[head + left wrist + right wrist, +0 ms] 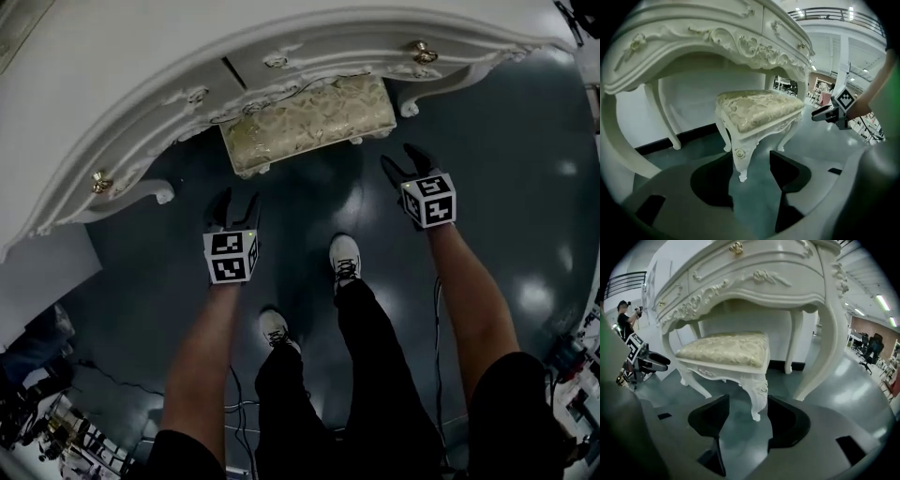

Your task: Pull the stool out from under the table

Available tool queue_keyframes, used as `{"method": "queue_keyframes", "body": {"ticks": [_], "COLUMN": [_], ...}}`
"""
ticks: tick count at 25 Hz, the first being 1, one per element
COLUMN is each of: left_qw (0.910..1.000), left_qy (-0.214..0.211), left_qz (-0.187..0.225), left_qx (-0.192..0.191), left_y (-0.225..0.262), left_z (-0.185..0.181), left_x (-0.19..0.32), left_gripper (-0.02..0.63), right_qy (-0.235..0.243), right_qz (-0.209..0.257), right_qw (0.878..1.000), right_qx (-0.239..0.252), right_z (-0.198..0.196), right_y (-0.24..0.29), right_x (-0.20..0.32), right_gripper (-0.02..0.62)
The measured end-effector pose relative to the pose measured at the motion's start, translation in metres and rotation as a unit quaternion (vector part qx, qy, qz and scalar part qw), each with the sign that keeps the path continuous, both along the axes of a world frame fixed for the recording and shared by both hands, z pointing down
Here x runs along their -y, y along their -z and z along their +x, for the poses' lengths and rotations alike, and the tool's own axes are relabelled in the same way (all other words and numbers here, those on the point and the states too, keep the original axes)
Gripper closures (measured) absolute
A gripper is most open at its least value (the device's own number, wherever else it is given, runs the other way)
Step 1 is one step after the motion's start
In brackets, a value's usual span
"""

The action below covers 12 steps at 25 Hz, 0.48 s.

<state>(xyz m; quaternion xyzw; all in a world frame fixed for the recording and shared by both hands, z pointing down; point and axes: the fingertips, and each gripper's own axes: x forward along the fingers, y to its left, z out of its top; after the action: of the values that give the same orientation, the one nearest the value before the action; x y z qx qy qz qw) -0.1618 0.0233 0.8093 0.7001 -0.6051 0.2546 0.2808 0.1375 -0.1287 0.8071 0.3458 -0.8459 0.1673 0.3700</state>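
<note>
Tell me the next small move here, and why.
The stool sits partly under the table. The left gripper and right gripper hang short of it, fingers apart and empty. Each gripper view shows a front leg lined up between its fingers, not yet reached. So probably ease both grippers forward onto those legs and close.

Cream carved stool (305, 122), gold brocade seat, upright, partly tucked under white ornate table (122, 75), front edge protruding.
</note>
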Motion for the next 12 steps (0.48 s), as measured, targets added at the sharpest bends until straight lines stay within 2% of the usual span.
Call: {"method": "queue_keyframes", "body": {"ticks": [3,6,12], "left_qw": [0.9998,0.9998,0.9997], "left_qy": [-0.005,-0.001,-0.010], "left_qz": [-0.003,-0.002,0.004], "left_qx": [0.019,0.022,0.024], "left_y": [-0.034,-0.059,-0.083], "left_z": [-0.006,-0.011,-0.007], "left_x": [0.014,0.024,0.043], "left_gripper": [0.353,0.342,0.342], "right_qy": [0.000,0.023,0.059], "right_qz": [-0.004,0.003,0.032], "right_qw": [1.000,0.999,0.997], "right_qx": [-0.023,-0.037,-0.050], "right_z": [0.005,-0.003,-0.024], "right_y": [-0.038,-0.062,-0.077], "right_x": [0.023,0.039,0.059], "right_gripper": [0.325,0.311,0.304]}}
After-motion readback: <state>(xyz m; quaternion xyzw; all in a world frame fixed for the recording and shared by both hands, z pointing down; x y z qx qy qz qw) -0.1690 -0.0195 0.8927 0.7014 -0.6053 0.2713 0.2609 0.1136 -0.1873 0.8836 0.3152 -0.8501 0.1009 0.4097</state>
